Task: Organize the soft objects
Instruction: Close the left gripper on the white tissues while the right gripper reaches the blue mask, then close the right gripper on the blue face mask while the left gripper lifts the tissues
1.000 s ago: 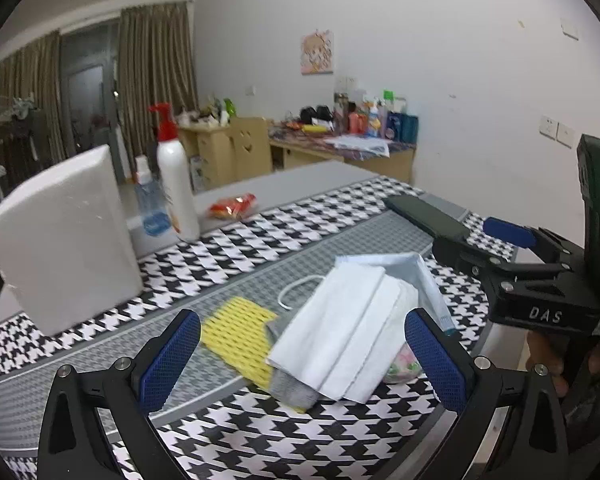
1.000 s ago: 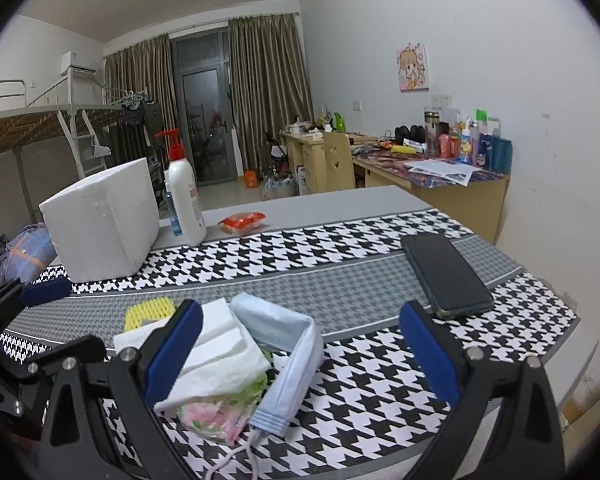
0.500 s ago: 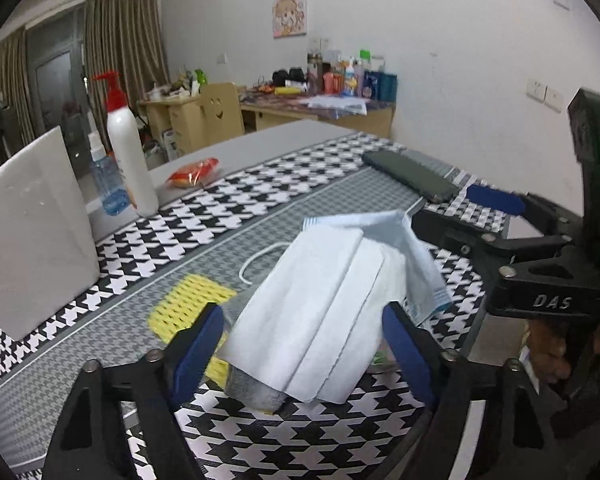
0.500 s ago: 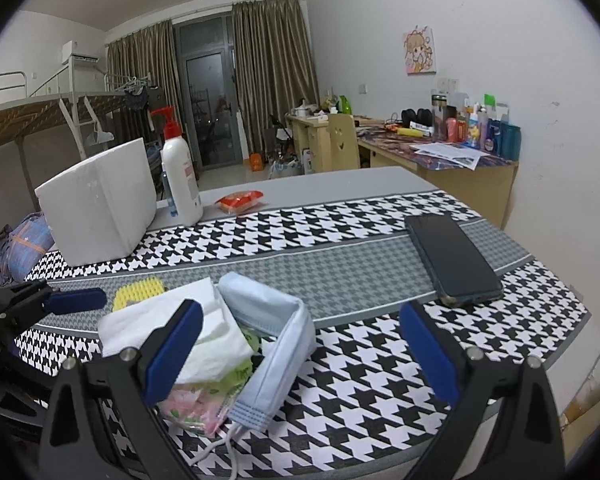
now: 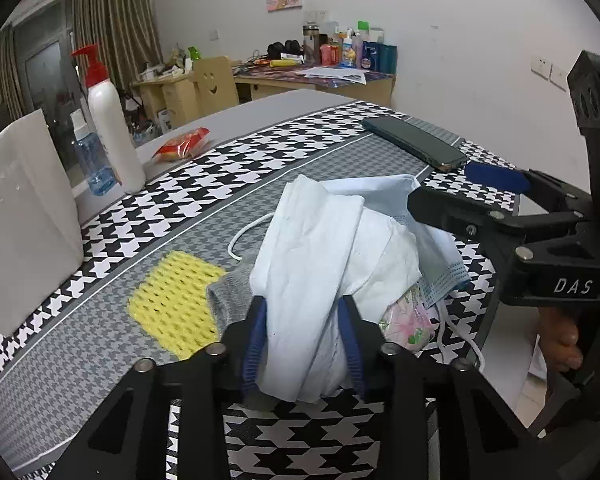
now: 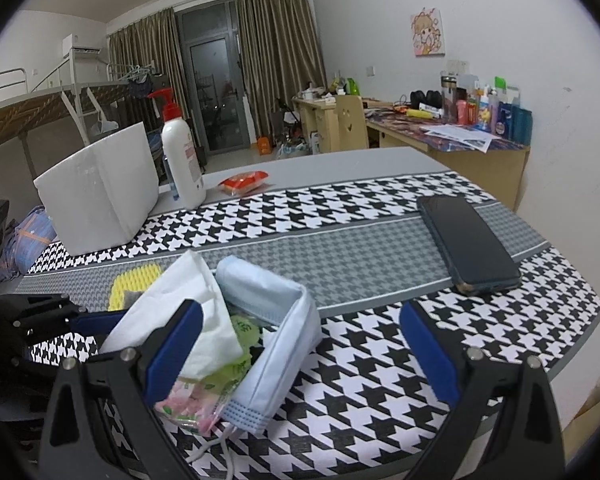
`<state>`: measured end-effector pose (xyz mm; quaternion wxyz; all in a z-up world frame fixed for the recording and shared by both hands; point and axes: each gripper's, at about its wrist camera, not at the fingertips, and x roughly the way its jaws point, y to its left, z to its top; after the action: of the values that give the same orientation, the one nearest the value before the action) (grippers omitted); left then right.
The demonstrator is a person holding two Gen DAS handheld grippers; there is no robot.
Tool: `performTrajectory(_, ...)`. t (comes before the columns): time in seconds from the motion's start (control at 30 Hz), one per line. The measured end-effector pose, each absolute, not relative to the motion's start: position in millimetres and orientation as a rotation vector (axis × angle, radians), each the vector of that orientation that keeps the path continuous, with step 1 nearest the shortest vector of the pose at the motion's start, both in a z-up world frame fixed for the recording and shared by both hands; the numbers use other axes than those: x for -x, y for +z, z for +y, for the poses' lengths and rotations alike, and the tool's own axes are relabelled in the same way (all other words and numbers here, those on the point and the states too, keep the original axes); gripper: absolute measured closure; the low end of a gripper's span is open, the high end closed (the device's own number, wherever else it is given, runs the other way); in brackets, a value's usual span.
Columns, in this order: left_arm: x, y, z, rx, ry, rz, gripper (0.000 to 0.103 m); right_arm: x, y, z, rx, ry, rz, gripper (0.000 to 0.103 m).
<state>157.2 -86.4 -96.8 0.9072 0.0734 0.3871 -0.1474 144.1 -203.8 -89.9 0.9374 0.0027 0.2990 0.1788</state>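
A pile of soft things lies on the houndstooth cloth (image 5: pixel 228 168): a folded white tissue (image 5: pixel 320 248) on top, a light blue face mask (image 5: pixel 432 236) under it, a grey sock (image 5: pixel 232 296), a yellow foam net (image 5: pixel 176 300) and a floral packet (image 5: pixel 408 320). My left gripper (image 5: pixel 302 320) is closing, and both blue pads press the near end of the tissue. In the right wrist view the tissue (image 6: pixel 180 300) stands up beside the curled mask (image 6: pixel 276 308). My right gripper (image 6: pixel 300 316) stands wide open over the mask and touches nothing.
A white foam box (image 5: pixel 24 220) stands at the left. Behind it are a white pump bottle (image 5: pixel 114 128) and a small blue bottle (image 5: pixel 92 160). A red snack packet (image 5: pixel 182 146) lies further back. A dark phone (image 6: pixel 468 240) lies at the right, near the table edge.
My left gripper came down and forward onto the pile, and its jaws went from wide apart to pinching the white tissue. The right gripper edged slightly closer, jaws unchanged.
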Motion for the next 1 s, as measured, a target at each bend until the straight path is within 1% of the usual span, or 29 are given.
performTrajectory(0.07, -156, -95, -84, -0.131, -0.312, 0.796, 0.079, -144, -90, -203, -0.003, 0.367, 0.614, 0.003)
performTrajectory(0.2, -156, -91, -79, -0.102, -0.322, 0.796, 0.09, -144, -90, -204, -0.007, 0.366, 0.614, 0.004)
performTrajectory(0.23, -155, -90, -78, -0.099, -0.329, 0.795, 0.093, -145, -90, -204, -0.008, 0.368, 0.62, 0.008)
performTrajectory(0.3, -153, -89, -78, -0.1, -0.337, 0.79, 0.094, -148, -91, -203, -0.009, 0.376, 0.638, 0.015)
performTrajectory(0.37, -152, -88, -77, -0.091, -0.34, 0.788, 0.098, -151, -93, -202, -0.009, 0.368, 0.655, 0.027)
performTrajectory(0.47, -150, -84, -75, -0.073, -0.355, 0.778, 0.098, -154, -95, -202, -0.019, 0.373, 0.682, 0.037)
performTrajectory(0.5, -149, -83, -75, -0.074, -0.359, 0.774, 0.098, -154, -96, -202, -0.018, 0.373, 0.688, 0.039)
performTrajectory(0.6, -146, -82, -75, -0.073, -0.373, 0.772, 0.098, -157, -100, -200, -0.002, 0.359, 0.721, 0.049)
performTrajectory(0.63, -146, -82, -75, -0.071, -0.378, 0.772, 0.098, -157, -101, -200, -0.004, 0.357, 0.731, 0.056)
performTrajectory(0.67, -145, -81, -75, -0.066, -0.381, 0.771, 0.098, -158, -103, -200, -0.006, 0.361, 0.744, 0.06)
performTrajectory(0.7, -144, -81, -74, -0.063, -0.383, 0.77, 0.098, -158, -104, -201, -0.008, 0.361, 0.75, 0.061)
performTrajectory(0.8, -142, -78, -73, -0.065, -0.388, 0.76, 0.099, -158, -105, -200, -0.004, 0.356, 0.766, 0.072)
performTrajectory(0.87, -140, -76, -72, -0.066, -0.388, 0.749, 0.099, -157, -105, -199, 0.004, 0.352, 0.767, 0.084)
performTrajectory(0.97, -136, -71, -70, -0.058, -0.388, 0.732, 0.099, -156, -103, -198, 0.002, 0.344, 0.765, 0.091)
performTrajectory(1.0, -133, -68, -69, -0.057, -0.389, 0.72, 0.099, -154, -101, -198, 0.0, 0.343, 0.758, 0.092)
